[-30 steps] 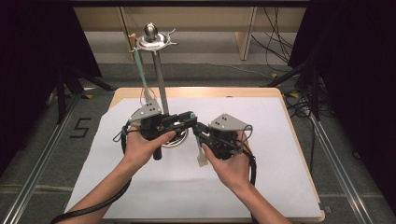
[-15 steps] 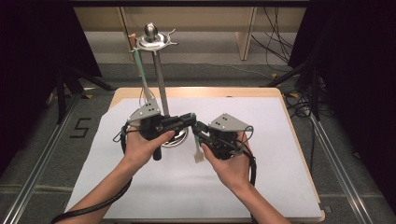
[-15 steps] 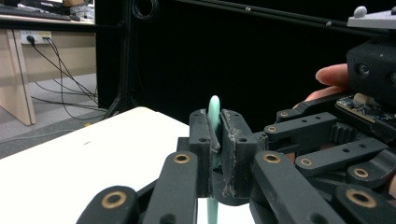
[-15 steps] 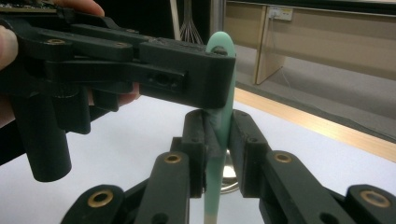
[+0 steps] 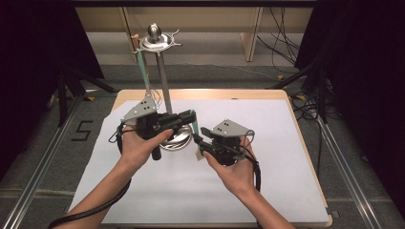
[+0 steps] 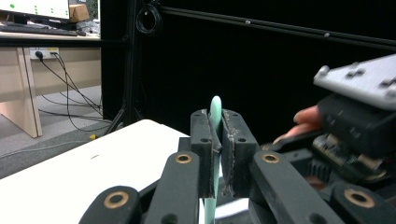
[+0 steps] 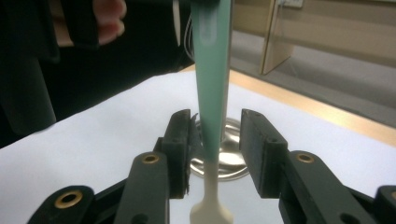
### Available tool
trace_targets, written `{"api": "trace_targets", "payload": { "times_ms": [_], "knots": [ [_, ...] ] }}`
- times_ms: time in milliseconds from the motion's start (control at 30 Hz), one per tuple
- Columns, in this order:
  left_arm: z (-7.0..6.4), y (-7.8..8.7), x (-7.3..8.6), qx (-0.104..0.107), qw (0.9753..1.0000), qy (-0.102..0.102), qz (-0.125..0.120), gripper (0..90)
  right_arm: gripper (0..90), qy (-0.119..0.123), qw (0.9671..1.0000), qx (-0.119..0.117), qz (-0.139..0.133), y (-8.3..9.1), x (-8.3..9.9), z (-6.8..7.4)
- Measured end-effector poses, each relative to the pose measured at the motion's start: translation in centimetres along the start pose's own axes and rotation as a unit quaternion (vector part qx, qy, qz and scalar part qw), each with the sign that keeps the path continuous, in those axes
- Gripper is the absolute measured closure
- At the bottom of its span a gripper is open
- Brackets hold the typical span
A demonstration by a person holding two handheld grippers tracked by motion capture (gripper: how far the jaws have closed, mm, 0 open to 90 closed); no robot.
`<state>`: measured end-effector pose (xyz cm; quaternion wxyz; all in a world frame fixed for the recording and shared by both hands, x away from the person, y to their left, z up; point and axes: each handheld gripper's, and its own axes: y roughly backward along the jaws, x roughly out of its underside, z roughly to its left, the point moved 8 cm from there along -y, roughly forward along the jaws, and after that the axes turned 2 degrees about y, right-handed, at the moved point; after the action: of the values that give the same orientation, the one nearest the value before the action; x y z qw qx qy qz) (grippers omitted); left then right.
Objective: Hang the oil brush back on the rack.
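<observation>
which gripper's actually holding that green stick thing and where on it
The left gripper is shut on the green stick near its upper end. The right gripper is open around its lower part, near the white tip.

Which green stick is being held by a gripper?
The lower green stick, clamped in the left gripper beside the stand's base. The other green stick hangs from the stand's top, untouched.

The stick [image 7: 211, 84] I held looked like smooth, matt mint-green plastic with a cream plastic end. My left hand-held gripper [image 6: 215, 154] was matt black plastic with brass-coloured pins and rough, worn pads [image 6: 229, 140]. The stand [image 5: 162, 81] was polished metal, its base glossy. White matt paper [image 5: 286, 143] covered the pale wooden desk [image 5: 248, 94].
</observation>
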<state>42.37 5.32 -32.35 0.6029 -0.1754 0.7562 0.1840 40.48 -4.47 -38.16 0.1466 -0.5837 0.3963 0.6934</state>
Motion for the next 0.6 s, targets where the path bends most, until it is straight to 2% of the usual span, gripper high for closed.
{"api": "trace_targets", "payload": {
  "times_ms": [33, 67, 100, 133, 167, 200, 233, 300, 367, 400, 433, 500, 567, 600],
  "knots": [
    [-0.01, 0.04, -0.09, -0.001, 1.0, -0.001, 0.0, 83.4, 66.1, -0.001, 1.0, -0.005, -0.005, -0.23, 0.08, 0.14],
    [0.0, 0.08, -0.18, -0.001, 1.0, -0.003, 0.0, 83.4, 67.0, 0.003, 1.0, -0.003, 0.003, -0.19, 0.25, 0.09],
    [-0.03, 0.11, -0.27, 0.0, 1.0, -0.002, -0.001, 83.4, 67.8, -0.007, 0.9999, -0.007, 0.007, -0.23, 0.41, 0.26],
    [-0.03, 0.16, -0.35, 0.0, 1.0, -0.003, -0.001, 83.4, 68.2, -0.007, 1.0, 0.003, -0.003, -0.41, 0.36, 0.26],
    [-0.05, 0.18, -0.46, -0.001, 1.0, -0.004, -0.002, 83.4, 68.7, 0.003, 1.0, -0.004, 0.006, -0.3, 0.46, 0.21],
    [-0.06, 0.2, -0.52, -0.001, 1.0, -0.004, -0.003, 83.4, 69.4, -0.013, 0.9998, -0.009, 0.01, -0.3, 0.58, 0.48],
    [-0.06, 0.22, -0.56, -0.001, 1.0, -0.005, -0.003, 83.4, 70.0, -0.004, 0.9999, -0.011, 0.009, -0.33, 0.6, 0.37],
    [-0.15, 0.23, -0.63, 0.001, 1.0, -0.004, -0.003, 83.4, 71.3, 0.002, 0.9999, -0.008, 0.007, -0.34, 0.6, 0.21],
    [-0.25, 0.21, -0.69, 0.002, 1.0, -0.003, -0.004, 83.4, 73.4, -0.009, 1.0, -0.003, 0.001, -0.39, 0.5, 0.33],
    [-0.24, 0.21, -0.74, 0.004, 0.9999, -0.009, -0.004, 83.4, 75.5, 0.005, 1.0, 0.002, -0.002, -0.35, 0.36, 0.07],
    [-0.37, 0.17, -0.76, 0.005, 1.0, -0.003, -0.006, 83.4, 76.9, 0.001, 1.0, 0.006, -0.008, -0.44, 0.27, 0.08],
    [-0.42, 0.13, -0.77, 0.005, 1.0, -0.002, -0.006, 83.4, 80.6, 0.003, 1.0, -0.003, 0.005, -0.28, 0.4, 0.18],
    [-0.43, 0.03, -0.8, 0.01, 0.9999, -0.004, -0.005, 83.3, 81.8, -0.002, 1.0, 0.004, 0.002, -0.25, 0.36, 0.3],
    [-0.46, -0.03, -0.79, 0.008, 1.0, -0.002, -0.004, 83.1, 82.4, 0.001, 0.9999, -0.004, 0.016, -0.03, 0.46, 0.41]
  ]
}}
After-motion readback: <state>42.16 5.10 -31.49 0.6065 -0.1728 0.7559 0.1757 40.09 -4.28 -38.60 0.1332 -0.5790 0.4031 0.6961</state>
